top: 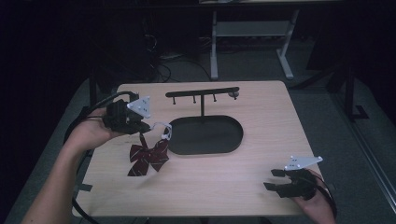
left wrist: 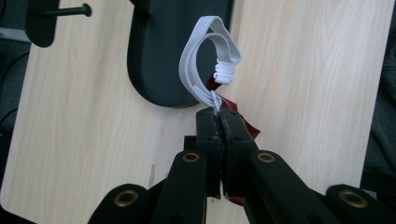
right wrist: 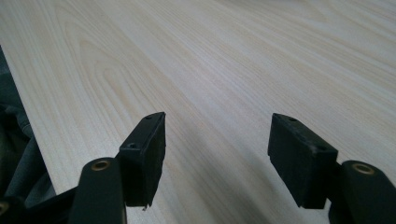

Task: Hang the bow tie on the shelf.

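Observation:
A dark red striped bow tie [top: 148,158] hangs over the wooden table's left part, its white elastic strap [top: 164,130] looping up beside the black stand's oval base [top: 205,135]. My left gripper [top: 145,127] is shut on that strap; in the left gripper view the strap [left wrist: 208,60] curls up from the closed tips [left wrist: 218,114], and a bit of red fabric [left wrist: 240,116] peeks out behind them. The stand's hook bar [top: 203,92] rises behind the base. My right gripper [top: 274,179] stands open at the table's front right, with bare wood between its jaws [right wrist: 217,140].
The table [top: 261,112] has free wood right of the stand and along the front. Behind the table stand the white legs of a desk [top: 215,46] on a grey floor. Cables trail off the left edge.

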Available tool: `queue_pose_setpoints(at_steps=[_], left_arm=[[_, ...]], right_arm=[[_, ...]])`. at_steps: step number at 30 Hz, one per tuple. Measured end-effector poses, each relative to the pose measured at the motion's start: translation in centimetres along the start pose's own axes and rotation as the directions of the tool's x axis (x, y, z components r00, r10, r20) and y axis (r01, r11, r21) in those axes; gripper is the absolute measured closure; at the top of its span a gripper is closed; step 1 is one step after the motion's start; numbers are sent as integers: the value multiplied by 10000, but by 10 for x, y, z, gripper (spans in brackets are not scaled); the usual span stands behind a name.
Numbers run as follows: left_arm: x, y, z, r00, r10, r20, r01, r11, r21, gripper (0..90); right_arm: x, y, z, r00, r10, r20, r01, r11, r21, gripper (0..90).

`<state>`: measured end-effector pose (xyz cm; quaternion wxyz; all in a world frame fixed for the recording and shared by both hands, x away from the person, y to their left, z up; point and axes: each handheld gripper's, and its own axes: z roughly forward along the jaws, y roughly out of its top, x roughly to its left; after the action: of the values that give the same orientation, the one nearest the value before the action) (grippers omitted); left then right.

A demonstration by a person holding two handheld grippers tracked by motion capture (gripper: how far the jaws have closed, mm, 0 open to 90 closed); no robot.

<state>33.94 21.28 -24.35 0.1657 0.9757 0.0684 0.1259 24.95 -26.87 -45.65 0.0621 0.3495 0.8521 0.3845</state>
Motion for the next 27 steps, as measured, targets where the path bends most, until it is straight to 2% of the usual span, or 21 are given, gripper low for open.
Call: queue_pose_setpoints(at_steps=[7,27], left_arm=[[9,7,-3,10000,-38,-83,38,10000,-22,881],[35,24,2,9998,-175,31,175,9998,131,881]], right_arm=[[-1,0,0,10000,-39,-12,39,10000,-19,364],[-3,-1,0,9999,84,-57,-84,10000,10,364]])
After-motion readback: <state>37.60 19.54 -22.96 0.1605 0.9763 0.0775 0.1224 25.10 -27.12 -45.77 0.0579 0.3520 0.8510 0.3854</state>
